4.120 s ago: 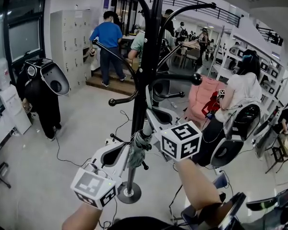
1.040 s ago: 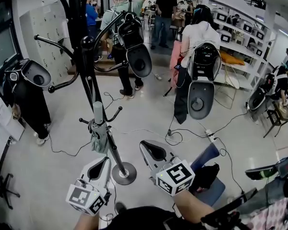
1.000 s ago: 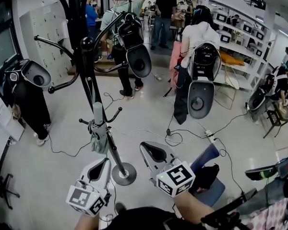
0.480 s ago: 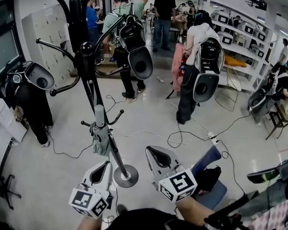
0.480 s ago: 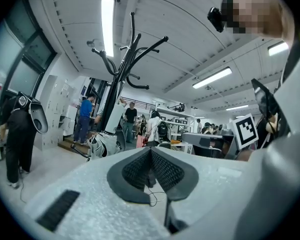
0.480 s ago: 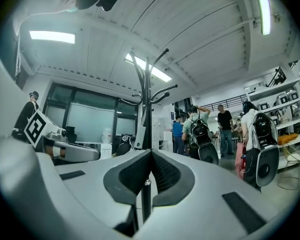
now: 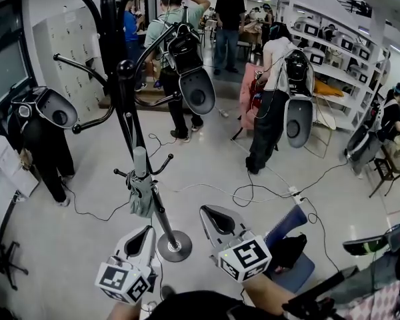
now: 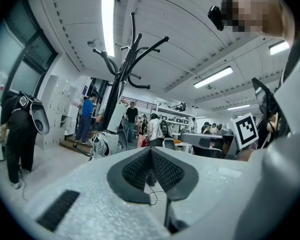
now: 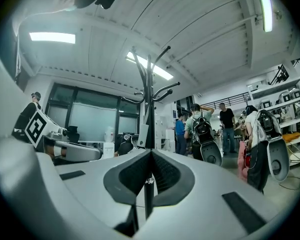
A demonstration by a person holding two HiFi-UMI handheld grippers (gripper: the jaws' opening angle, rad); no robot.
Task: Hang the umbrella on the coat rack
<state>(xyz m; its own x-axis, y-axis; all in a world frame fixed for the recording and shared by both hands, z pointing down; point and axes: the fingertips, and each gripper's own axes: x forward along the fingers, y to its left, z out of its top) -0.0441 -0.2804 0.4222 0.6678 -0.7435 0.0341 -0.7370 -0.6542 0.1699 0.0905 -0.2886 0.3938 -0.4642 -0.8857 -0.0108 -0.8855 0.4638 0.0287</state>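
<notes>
Head view: both tools held low over a pale, glossy floor [image 7: 213, 172] crossed by loose black cables [image 7: 253, 193]. Left gripper [image 7: 144, 232] closed and empty, jaws pressed together. Right gripper [image 7: 211, 212] likewise closed on nothing. Between the two grippers in this view, the round base [image 7: 174, 246] of the black coat rack [image 7: 125, 112]. Ahead of and above the left gripper, the folded grey umbrella [image 7: 142, 195], hanging low on the pole among its short hooks and clear of both tools. Farther ahead of the right gripper, people wearing bulky rigs. Beyond the left gripper, grey lockers [image 7: 67, 45]; off to the far right, white shelves [image 7: 327, 52].

Left gripper view: left gripper [image 8: 151, 150] with pads meeting at the tip, nothing between them. Beyond the jaws and slightly left, the coat rack [image 8: 121, 69] rising toward a ribbed ceiling with a long strip light [image 8: 108, 26]. Umbrella [image 8: 105, 144] seen as a grey bundle low on the pole. Lockers [image 8: 52, 109] farther left along the wall.

Right gripper view: right gripper [image 9: 150, 152] shut tight, empty. Straight ahead, the coat rack [image 9: 149, 99] in line with the tips. Left of it, tall dark windows [image 9: 85, 121]; right of it, people and shelves [image 9: 290, 114]. Overhead, a bright ceiling panel [image 9: 52, 36].
</notes>
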